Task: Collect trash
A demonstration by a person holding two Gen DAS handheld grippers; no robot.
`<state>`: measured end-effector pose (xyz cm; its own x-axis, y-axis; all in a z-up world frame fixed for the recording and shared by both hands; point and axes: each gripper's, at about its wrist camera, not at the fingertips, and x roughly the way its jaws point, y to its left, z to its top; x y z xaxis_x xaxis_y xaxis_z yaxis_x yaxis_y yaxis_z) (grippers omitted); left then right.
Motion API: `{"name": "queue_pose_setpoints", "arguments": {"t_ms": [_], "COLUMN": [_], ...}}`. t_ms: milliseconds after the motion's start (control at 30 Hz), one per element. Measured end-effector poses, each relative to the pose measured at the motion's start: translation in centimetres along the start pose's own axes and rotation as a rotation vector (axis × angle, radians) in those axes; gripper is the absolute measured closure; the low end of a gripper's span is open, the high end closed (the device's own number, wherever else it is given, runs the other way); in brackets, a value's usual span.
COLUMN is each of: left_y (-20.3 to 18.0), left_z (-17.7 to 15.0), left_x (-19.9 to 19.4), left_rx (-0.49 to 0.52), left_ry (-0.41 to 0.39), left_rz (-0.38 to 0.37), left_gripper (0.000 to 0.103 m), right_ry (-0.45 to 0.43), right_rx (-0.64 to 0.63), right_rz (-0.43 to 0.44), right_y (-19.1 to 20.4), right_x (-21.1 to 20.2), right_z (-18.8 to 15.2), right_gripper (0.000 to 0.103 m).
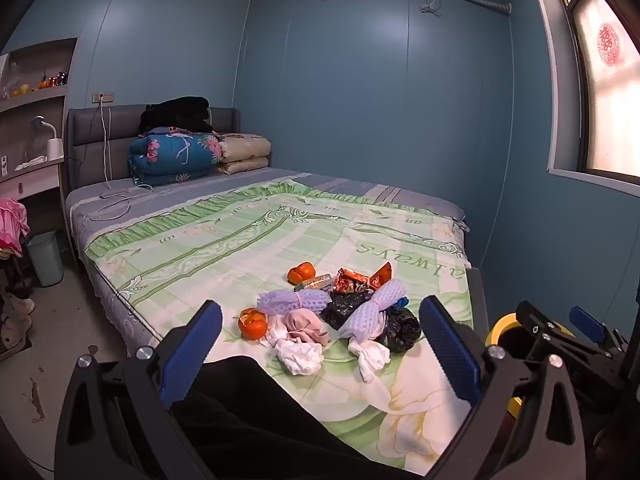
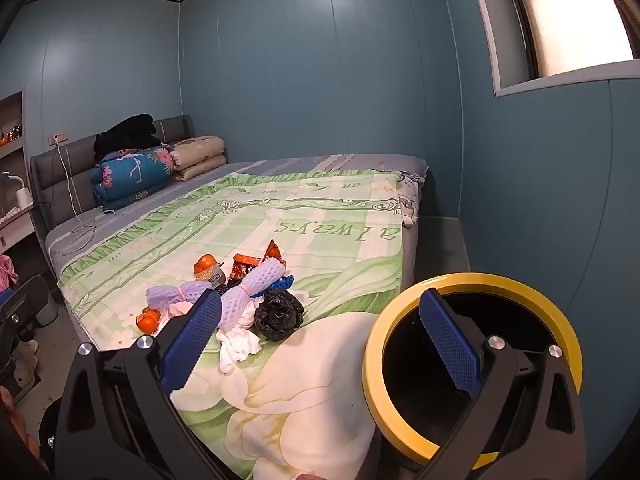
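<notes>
With both my claws, left [image 1: 320,354] and right [image 2: 320,354], spread wide and empty, the trash pile [image 1: 336,316] lies untouched on the bed [image 1: 240,248], the yellow-rimmed bin [image 2: 472,364] just beside it apparently waiting, nothing collected yet.

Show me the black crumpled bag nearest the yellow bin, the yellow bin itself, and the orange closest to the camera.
black crumpled bag [image 2: 279,314], right wrist view, middle of its crumpled body
yellow bin [image 2: 472,280], right wrist view, far part of its rim
nearest orange [image 1: 253,325], left wrist view, centre of its peel
</notes>
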<state>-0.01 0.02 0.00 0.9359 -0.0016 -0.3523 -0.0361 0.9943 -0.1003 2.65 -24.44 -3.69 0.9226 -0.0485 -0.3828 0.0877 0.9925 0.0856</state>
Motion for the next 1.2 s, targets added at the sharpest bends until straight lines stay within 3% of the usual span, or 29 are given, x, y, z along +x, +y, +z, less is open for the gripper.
{"name": "queue_pose_setpoints", "arguments": {"t_ms": [1200], "left_y": [-0.1], "left_z": [-1.0], "left_x": [1.0], "left_rx": [0.001], "left_ry": [0.039], "left_rz": [-0.009], "left_gripper": [0.008], "right_ry": [0.022], "right_rx": [0.001], "right_rz": [-0.003], "right_y": [0.0], "right_x": [1.3], "right_z": [-1.2], "right_gripper": [0.008]}}
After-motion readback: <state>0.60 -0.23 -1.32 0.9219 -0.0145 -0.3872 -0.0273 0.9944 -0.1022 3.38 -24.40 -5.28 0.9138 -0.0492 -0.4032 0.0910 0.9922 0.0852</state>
